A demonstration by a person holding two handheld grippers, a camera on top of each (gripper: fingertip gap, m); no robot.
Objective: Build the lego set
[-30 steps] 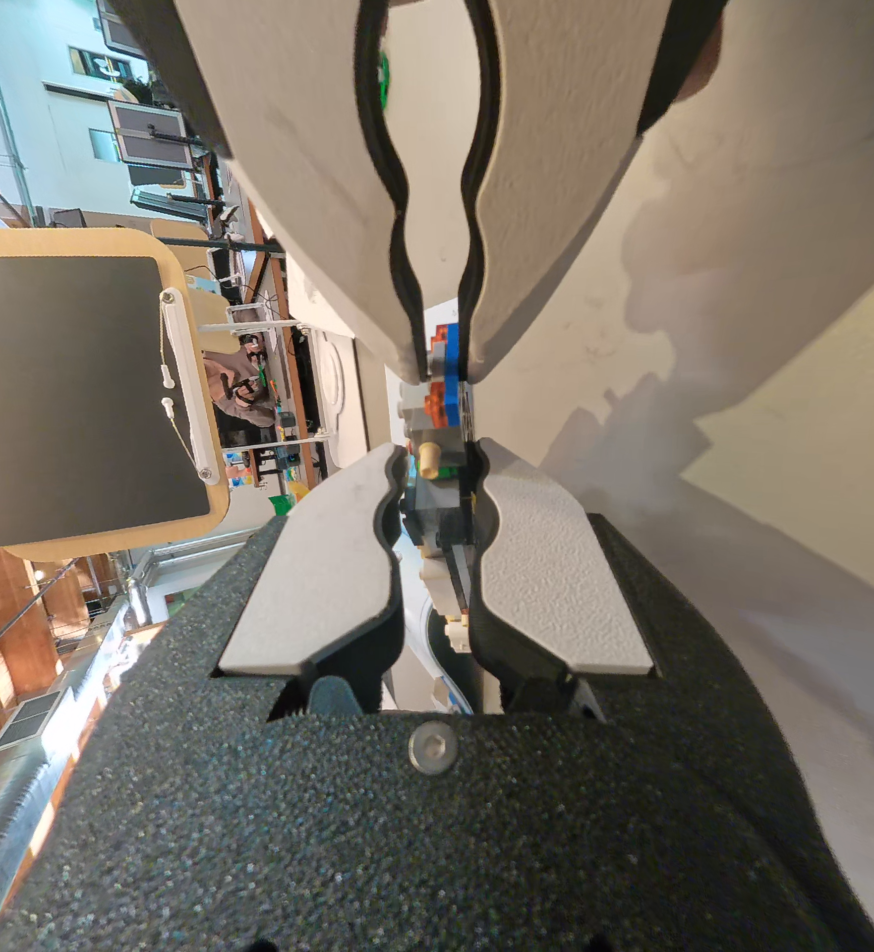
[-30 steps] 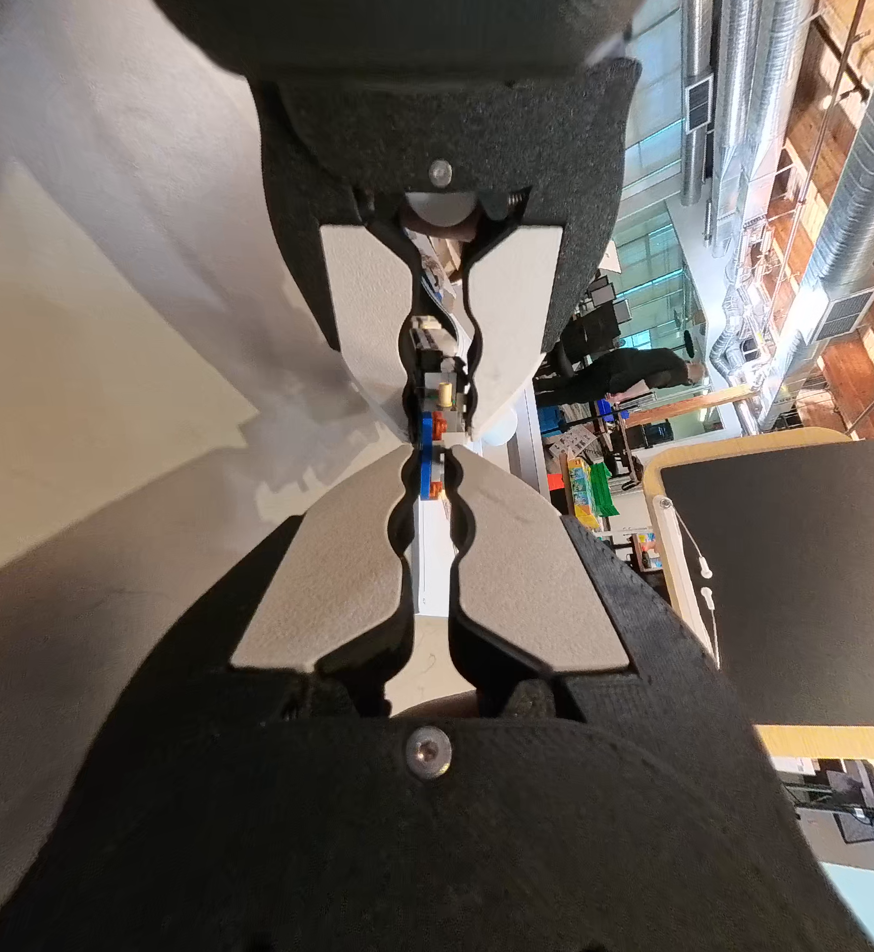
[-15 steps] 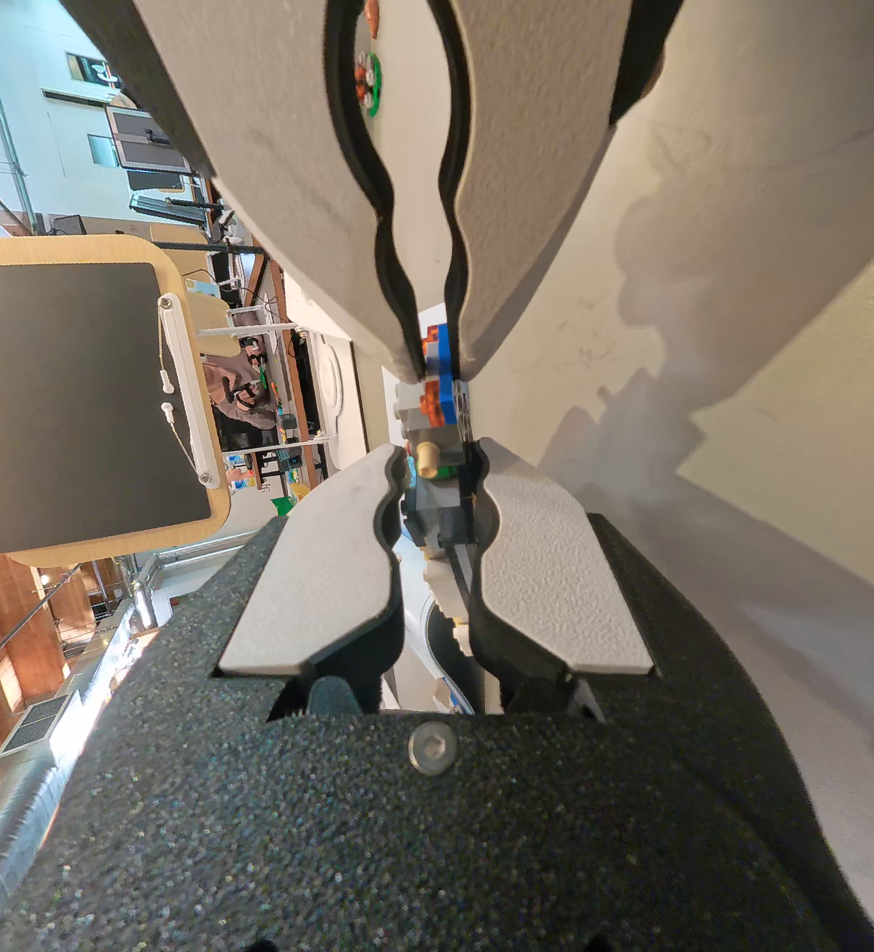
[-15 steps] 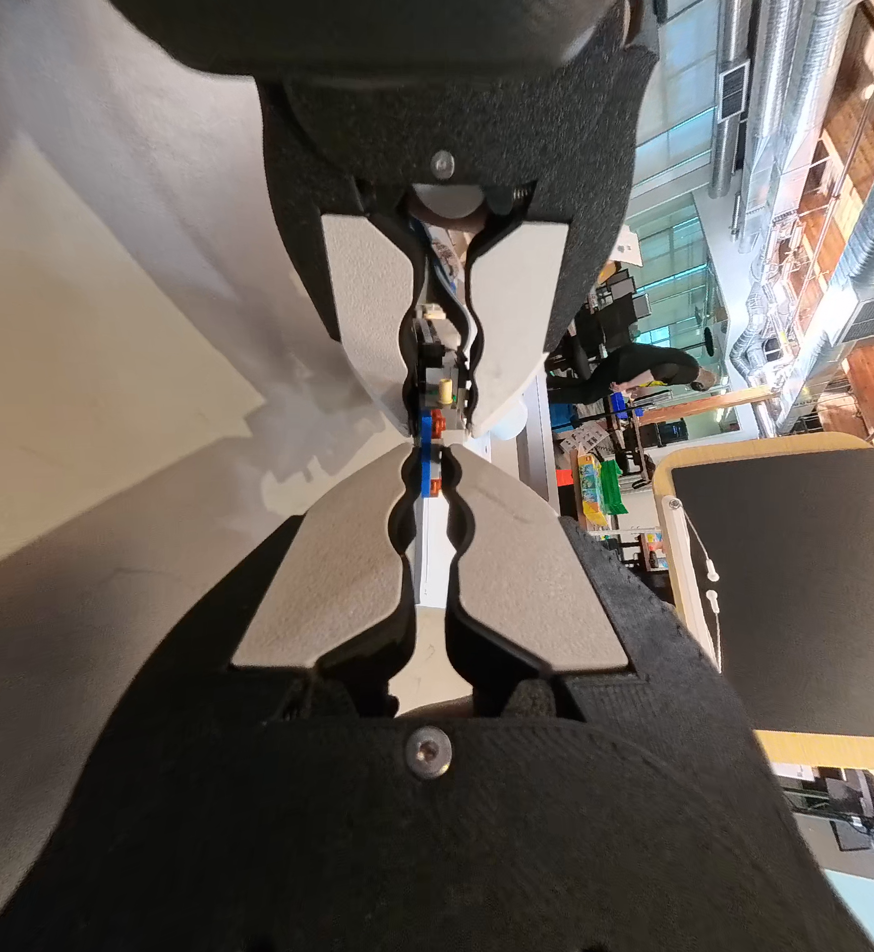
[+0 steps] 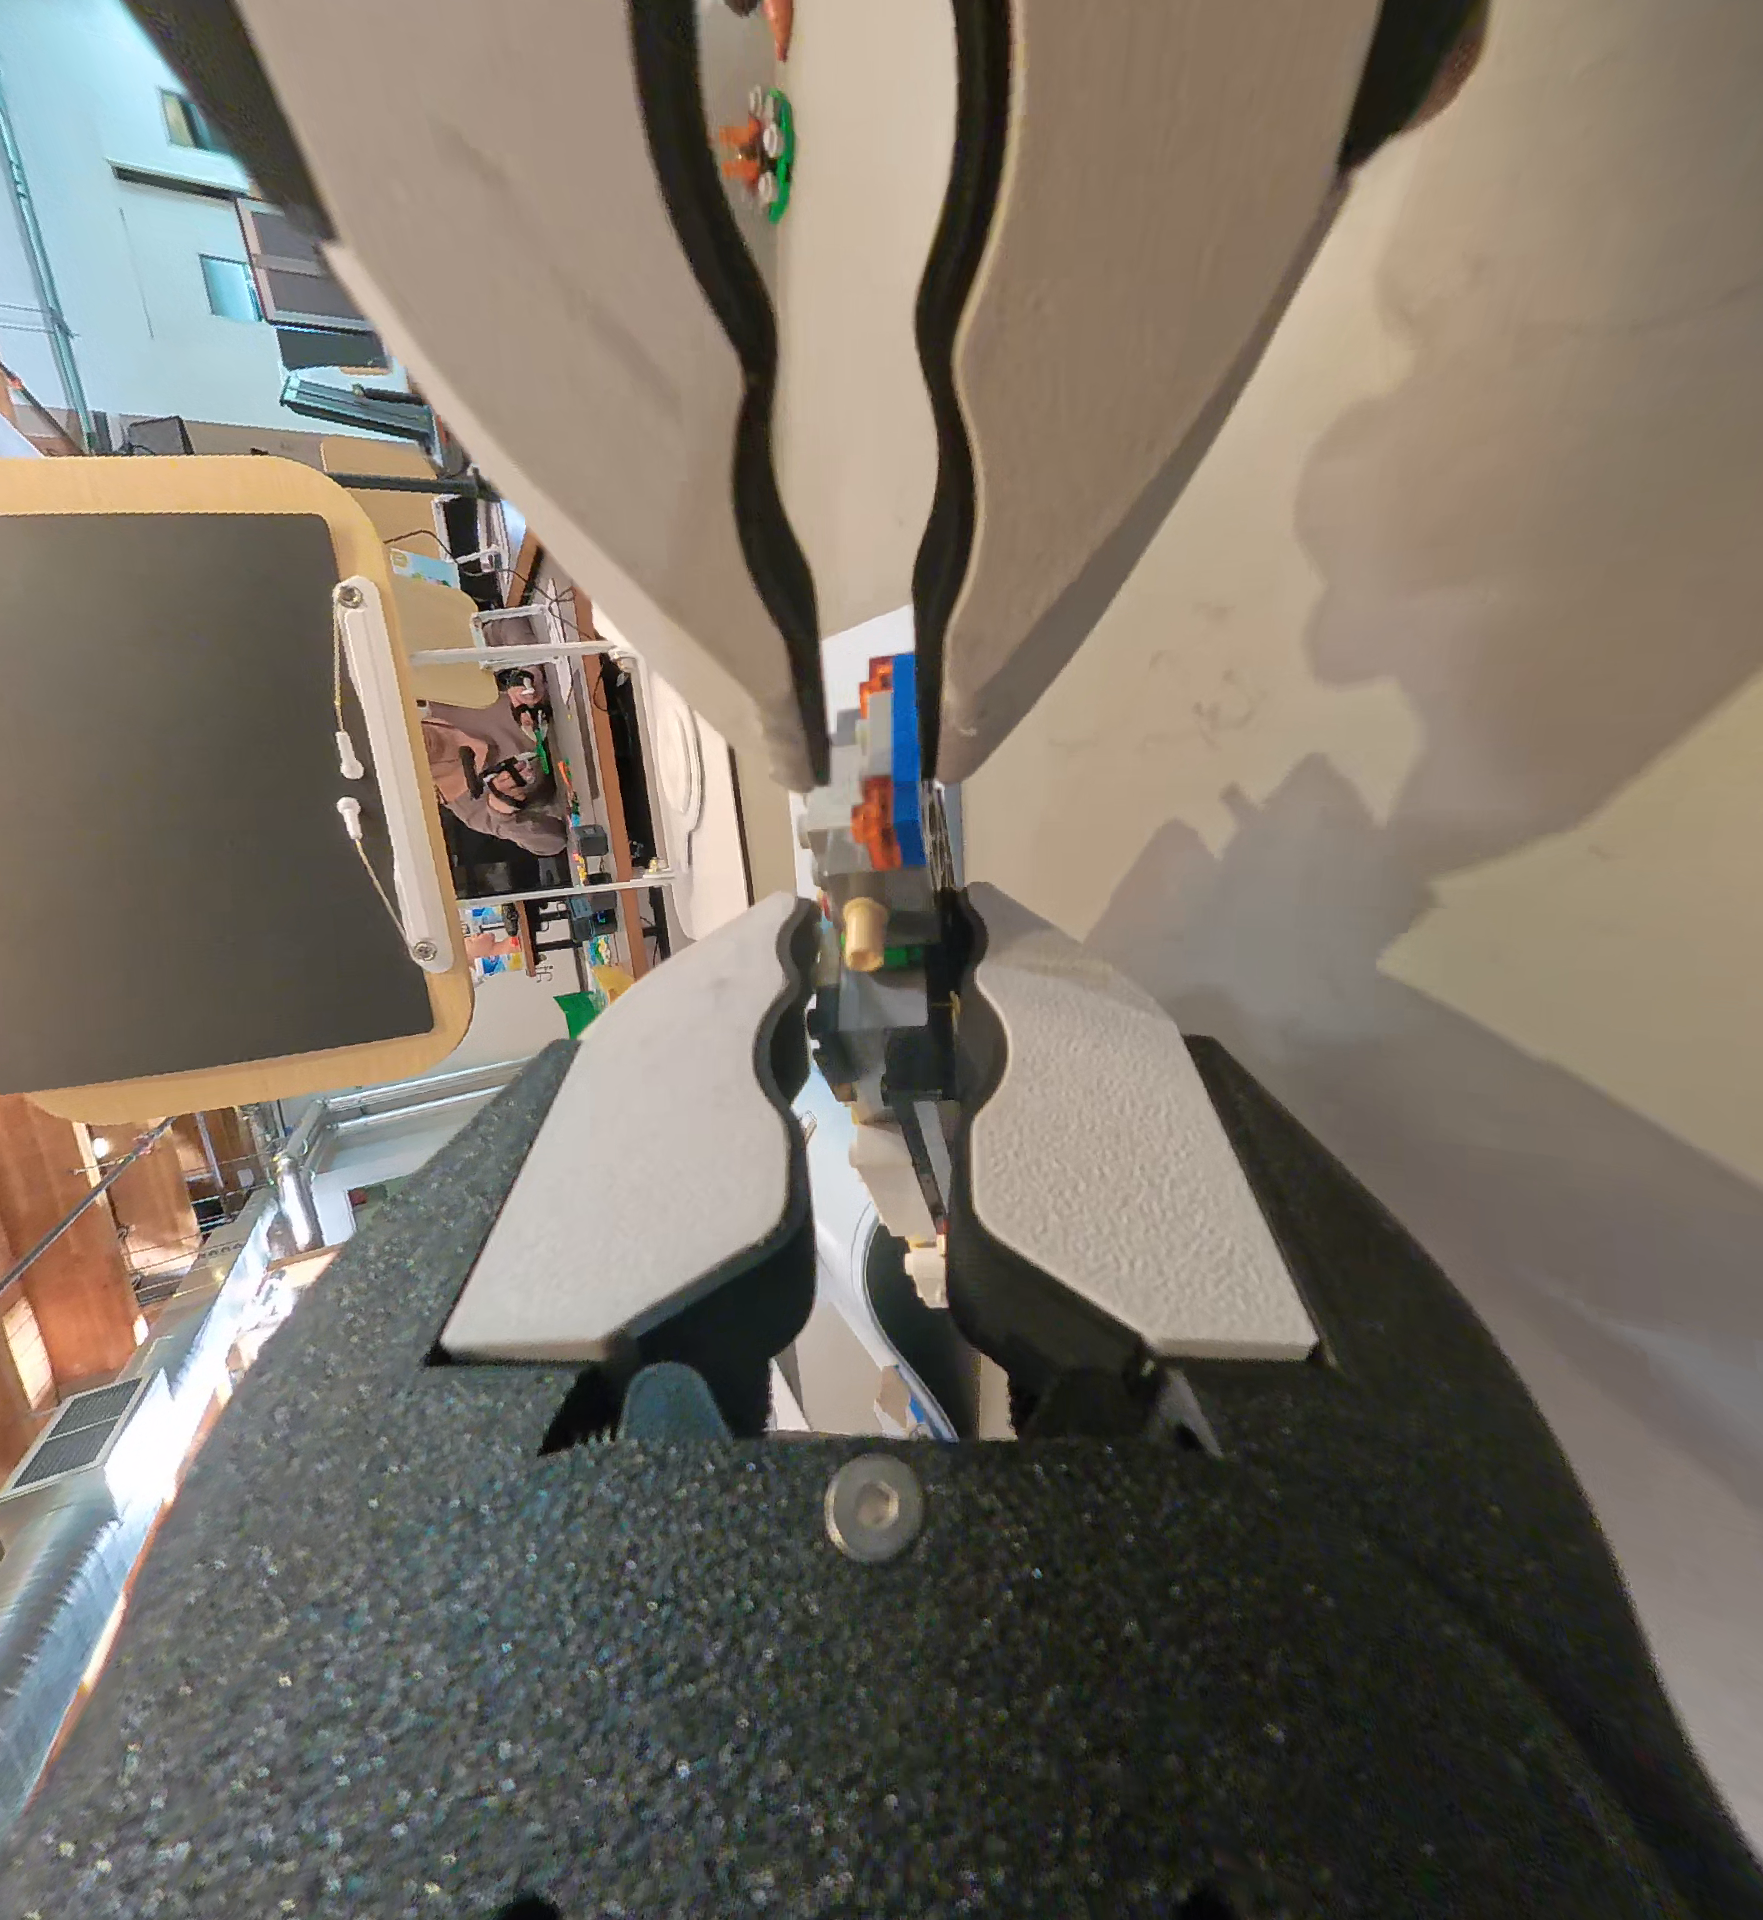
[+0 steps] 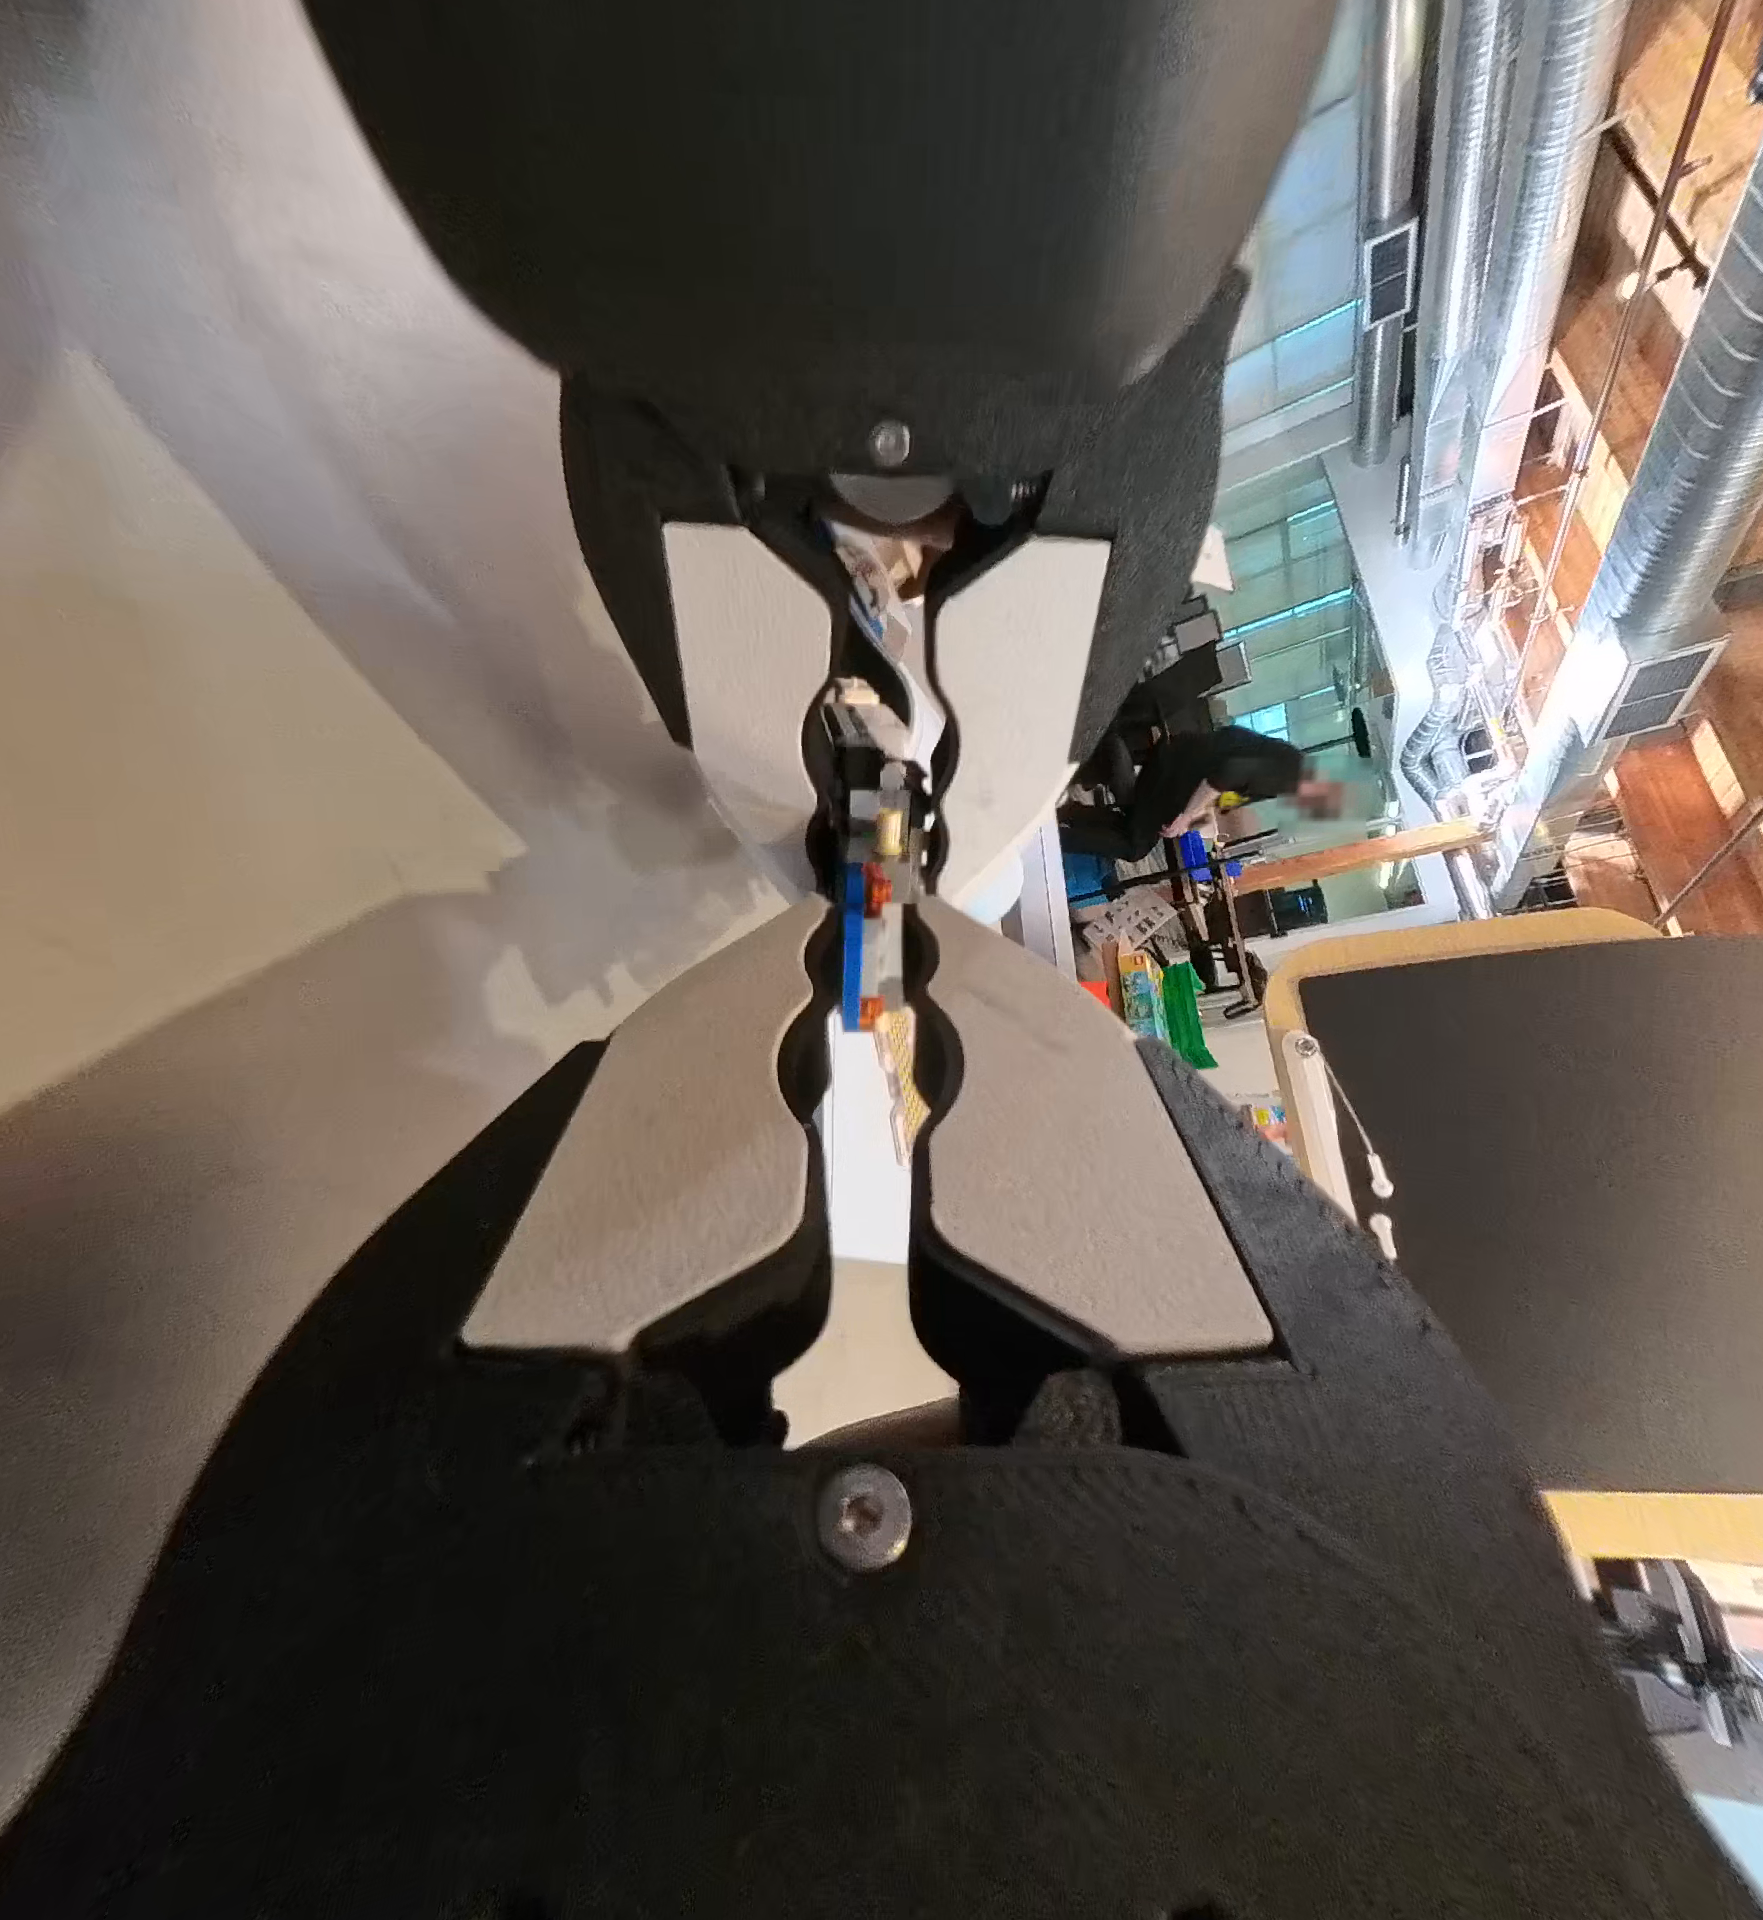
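where both tongs meet tip to tip, clamped in the left tongs (image 5: 885, 914): grey and black end of the brick model (image 5: 892, 821), pads pressed on it. between the right tongs (image 6: 872, 920): blue and orange end, gripped, yet a touch wider than a moment ago, perhaps loosening. off to their right: black board (image 6: 1583, 1195).

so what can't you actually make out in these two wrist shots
- Toy brick assembly: in both wrist views the left claw and right claw cover its sides, so its whole shape is hidden.
- Right claw's body: cut off by the top edge of the left wrist view.
- Small green and orange piece: blurred, partly behind the far fingers.
- Background person: too small, partly mosaicked.
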